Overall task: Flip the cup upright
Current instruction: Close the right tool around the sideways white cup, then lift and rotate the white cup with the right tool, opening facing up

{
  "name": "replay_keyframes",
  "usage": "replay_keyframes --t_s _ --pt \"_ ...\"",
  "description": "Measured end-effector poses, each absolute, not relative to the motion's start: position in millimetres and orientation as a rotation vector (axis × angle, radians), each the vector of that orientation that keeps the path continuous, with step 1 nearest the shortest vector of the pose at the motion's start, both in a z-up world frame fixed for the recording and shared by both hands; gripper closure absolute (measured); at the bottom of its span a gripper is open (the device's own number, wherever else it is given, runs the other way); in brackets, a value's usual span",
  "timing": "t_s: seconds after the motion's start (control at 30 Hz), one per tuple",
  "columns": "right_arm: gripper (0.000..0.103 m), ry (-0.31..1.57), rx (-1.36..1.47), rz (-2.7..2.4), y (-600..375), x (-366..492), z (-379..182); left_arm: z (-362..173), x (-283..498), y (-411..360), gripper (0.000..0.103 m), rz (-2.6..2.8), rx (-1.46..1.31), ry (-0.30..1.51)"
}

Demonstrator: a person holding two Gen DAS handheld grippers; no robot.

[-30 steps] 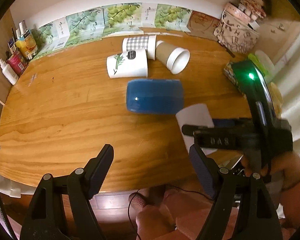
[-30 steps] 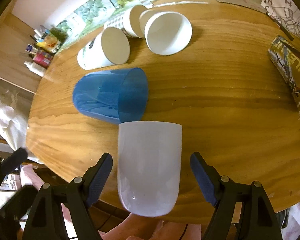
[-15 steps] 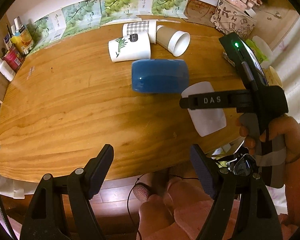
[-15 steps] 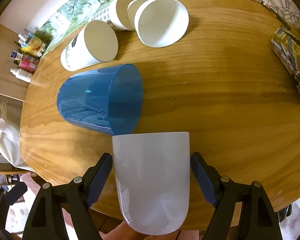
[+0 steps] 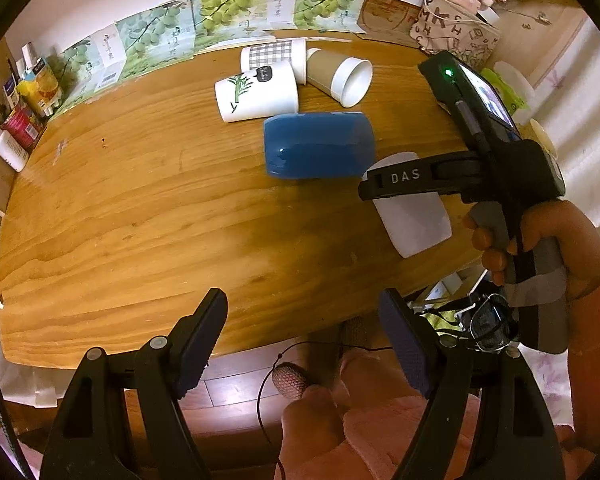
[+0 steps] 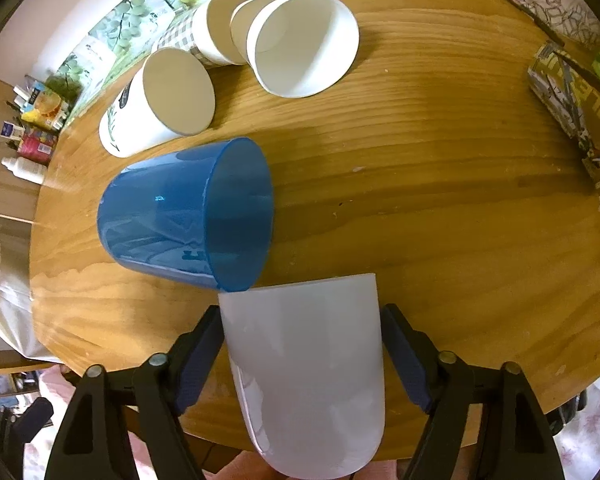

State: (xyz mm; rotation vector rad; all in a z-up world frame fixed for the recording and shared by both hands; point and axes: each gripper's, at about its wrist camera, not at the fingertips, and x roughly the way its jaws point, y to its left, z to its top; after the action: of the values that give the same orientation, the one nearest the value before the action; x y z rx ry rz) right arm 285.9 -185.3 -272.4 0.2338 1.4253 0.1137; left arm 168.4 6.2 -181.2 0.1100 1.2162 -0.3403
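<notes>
The left gripper (image 5: 302, 338) has pulled back off the table (image 5: 140, 200) edge, spread wide and empty, while the right gripper (image 6: 302, 350) has slid further along the white cup (image 6: 308, 376) lying beside the blue cup (image 6: 188, 216), its fingers straddling it, contact unclear.

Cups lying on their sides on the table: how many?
5: white plastic cup between right gripper fingers, blue cup beside it, then leaf-print, checked, brown paper cup behind.
</notes>
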Motion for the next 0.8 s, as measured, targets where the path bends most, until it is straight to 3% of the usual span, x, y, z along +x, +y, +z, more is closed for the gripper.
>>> replay_keyframes --t_s 0.07,0.4,0.8 --pt "0.033 1.423 0.221 0.107 -181 286 -272 -180 167 6 0.022 -0.351 0.117 1.212" --pt "0.034 1.418 0.230 0.077 -175 282 -270 -181 162 11 0.022 -0.378 0.140 1.208" --pt "0.035 1.218 0.236 0.060 -168 240 -243 -182 155 16 0.022 -0.396 0.149 1.206"
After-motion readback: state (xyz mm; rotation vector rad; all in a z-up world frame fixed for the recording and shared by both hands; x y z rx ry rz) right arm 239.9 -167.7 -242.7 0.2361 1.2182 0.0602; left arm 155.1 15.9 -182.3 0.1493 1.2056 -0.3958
